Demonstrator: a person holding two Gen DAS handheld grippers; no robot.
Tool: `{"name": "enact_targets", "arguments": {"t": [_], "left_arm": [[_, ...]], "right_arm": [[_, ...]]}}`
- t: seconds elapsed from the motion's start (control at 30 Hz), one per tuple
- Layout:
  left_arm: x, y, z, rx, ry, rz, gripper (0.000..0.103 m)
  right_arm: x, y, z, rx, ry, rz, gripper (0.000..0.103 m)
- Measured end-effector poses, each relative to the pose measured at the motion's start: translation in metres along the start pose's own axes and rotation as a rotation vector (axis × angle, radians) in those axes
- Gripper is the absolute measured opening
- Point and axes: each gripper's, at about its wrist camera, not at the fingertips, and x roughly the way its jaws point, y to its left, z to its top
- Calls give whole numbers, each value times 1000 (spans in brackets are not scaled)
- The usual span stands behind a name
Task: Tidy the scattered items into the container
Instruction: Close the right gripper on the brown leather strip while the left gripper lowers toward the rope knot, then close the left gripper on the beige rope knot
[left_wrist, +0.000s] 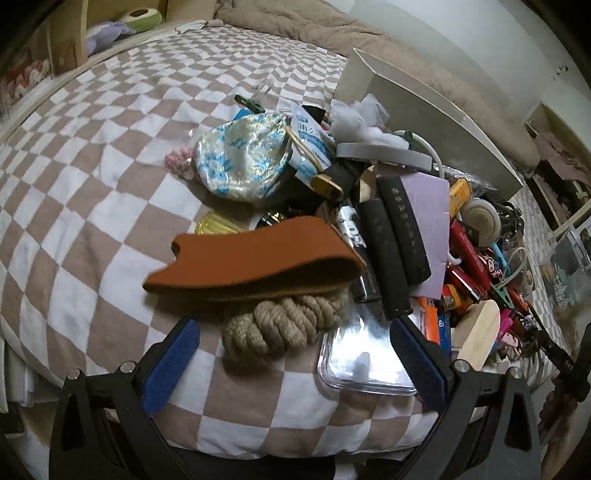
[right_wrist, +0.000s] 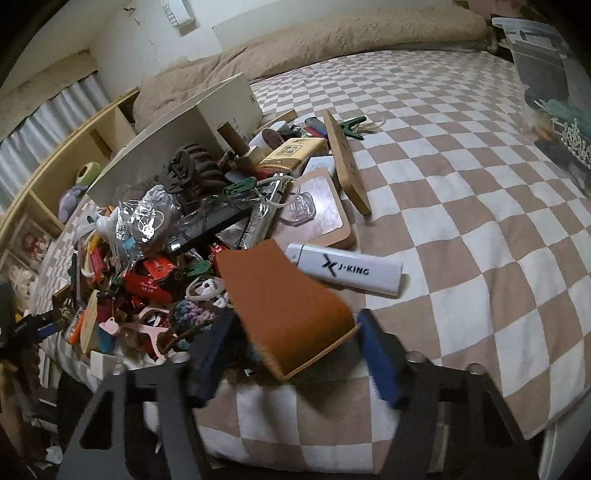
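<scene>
The left gripper (left_wrist: 295, 365) hung with its blue-padded jaws spread wide and nothing between them, just short of a coiled rope knot (left_wrist: 284, 325) on the checkered bedspread (left_wrist: 92, 192). Resting on top of the knot lay a curved brown leather piece (left_wrist: 255, 258), and beside the knot sat a clear plastic tray (left_wrist: 365, 362). Beyond the knot lay a floral pouch (left_wrist: 240, 158), and farther off, behind the clutter, stood a white box (left_wrist: 417, 110).

Open checked bedspread (right_wrist: 461, 192) spreads wide on one side of the heap of clutter (right_wrist: 192, 229), giving free passage there; on the other side the tilted white box (right_wrist: 166, 147) walls the heap in, and the brown blanket (right_wrist: 332, 40) bounds the far edge
</scene>
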Motion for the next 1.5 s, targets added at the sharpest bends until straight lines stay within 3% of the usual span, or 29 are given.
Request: {"name": "enact_targets", "arguments": {"t": [0.23, 0.3, 0.43, 0.5, 0.7, 1.07, 1.5], "left_arm": [[0, -1, -2, -19, -16, 20, 101], [0, -3, -3, -9, -25, 27, 82], [3, -8, -2, 27, -29, 65, 73], [4, -10, -4, 53, -35, 90, 62], [1, -9, -3, 62, -32, 61, 50], [-19, -12, -5, 75, -53, 8, 47], [-49, -19, 7, 72, -134, -53, 47]], "right_arm": [[-8, 8, 1, -25, -33, -10, 57], [-11, 8, 3, -21, -44, -7, 56], [-20, 9, 6, -13, -69, -6, 55], [-25, 10, 8, -6, -82, -2, 55], [-35, 10, 12, 17, -112, 5, 53], [-54, 9, 22, 37, -173, 15, 53], [-75, 20, 36, 22, -245, 48, 53]]}}
